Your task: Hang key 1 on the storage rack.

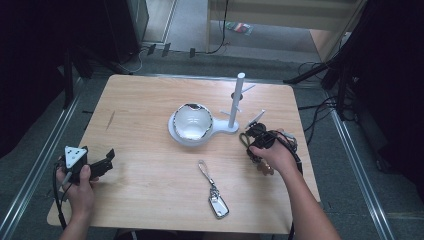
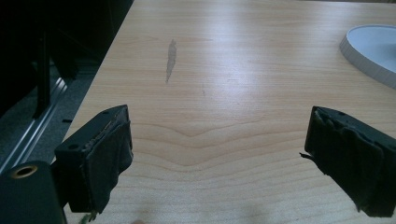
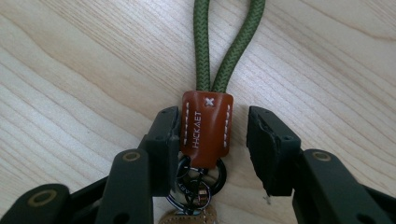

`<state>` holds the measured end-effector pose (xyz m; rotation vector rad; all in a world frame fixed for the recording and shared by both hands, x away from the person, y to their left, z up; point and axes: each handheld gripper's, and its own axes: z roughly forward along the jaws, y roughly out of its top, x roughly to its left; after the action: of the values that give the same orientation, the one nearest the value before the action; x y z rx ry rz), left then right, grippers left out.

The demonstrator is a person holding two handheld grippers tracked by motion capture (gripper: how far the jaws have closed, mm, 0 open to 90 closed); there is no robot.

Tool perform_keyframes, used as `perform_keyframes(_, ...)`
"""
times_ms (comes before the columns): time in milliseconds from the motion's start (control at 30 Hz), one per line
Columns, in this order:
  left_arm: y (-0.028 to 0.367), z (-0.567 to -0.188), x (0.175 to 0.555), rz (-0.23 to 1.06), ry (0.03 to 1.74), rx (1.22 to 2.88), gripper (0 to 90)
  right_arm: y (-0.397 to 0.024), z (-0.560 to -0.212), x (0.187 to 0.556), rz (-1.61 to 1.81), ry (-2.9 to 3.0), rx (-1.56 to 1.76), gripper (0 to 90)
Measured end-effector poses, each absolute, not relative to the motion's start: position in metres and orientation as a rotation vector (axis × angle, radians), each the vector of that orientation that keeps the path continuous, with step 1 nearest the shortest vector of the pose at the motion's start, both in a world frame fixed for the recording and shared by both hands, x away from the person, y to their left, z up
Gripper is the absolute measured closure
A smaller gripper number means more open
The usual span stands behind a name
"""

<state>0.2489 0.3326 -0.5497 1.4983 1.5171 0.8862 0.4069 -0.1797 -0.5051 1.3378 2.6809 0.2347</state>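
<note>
The brown stitched leather tab of a keychain with a green braided cord loop is found lying flat on the pale wooden bench near its right edge, just in front of the white peg stand. Its long axis is seen to run straight away from the right tongs, the cord pointing forward and the dark metal key rings lying back under the tool. The tab is straddled across its short width: one jaw is set against its left side, while a gap is left on the right, so the tongs are judged half spread and not yet pinching. The left tongs are held wide apart over bare wood, well apart from the tab, at the near left corner; the right hand is clearly the nearer. A second, silver keychain lies between the two hands.
</note>
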Motion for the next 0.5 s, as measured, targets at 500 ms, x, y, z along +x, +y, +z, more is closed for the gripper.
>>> perform_keyframes(500, 0.3327, -0.5495, 0.2494, 0.881, 1.524, 1.504, 7.9, -0.1778, -0.5050, 0.4064, 0.237, 2.683, 1.397, 66.4)
